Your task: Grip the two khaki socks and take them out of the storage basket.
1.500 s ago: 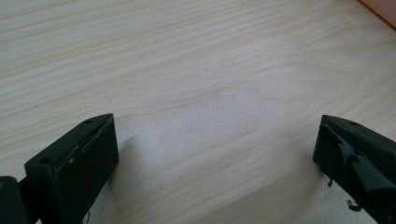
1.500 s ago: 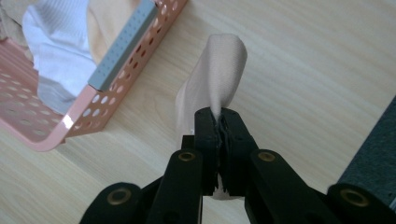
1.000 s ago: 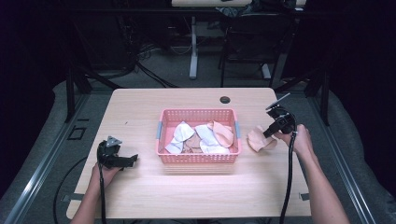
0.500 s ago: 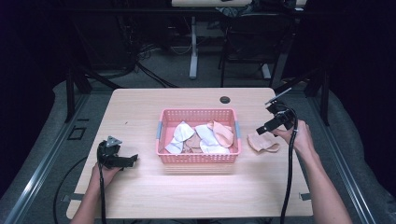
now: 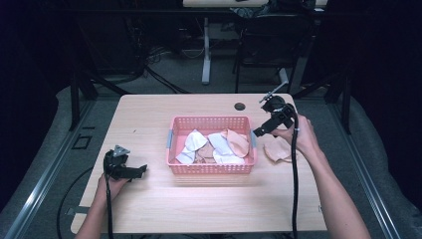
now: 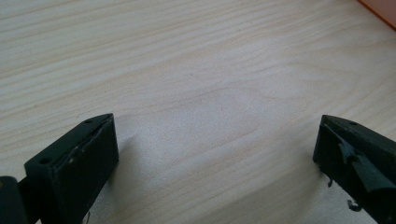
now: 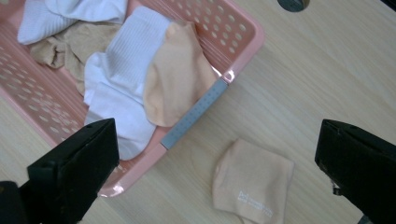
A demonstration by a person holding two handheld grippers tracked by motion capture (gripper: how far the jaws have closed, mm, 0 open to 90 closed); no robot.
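Hovering above a peach sock (image 7: 252, 186) on the desk (image 5: 149, 114), the right gripper (image 5: 262, 130) has just opened its fingers, holding nothing; the left gripper (image 5: 137, 171) rests wide open and empty.

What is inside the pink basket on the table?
The pink basket holds white socks, a peach sock draped against its wall, and a crumpled tan sock. Whatever lies beneath them is covered.

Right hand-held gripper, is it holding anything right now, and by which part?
Nothing is held. The right hand-held gripper has just been opening, with nothing between its jaws; the peach sock lies loose on the table beside the pink basket.
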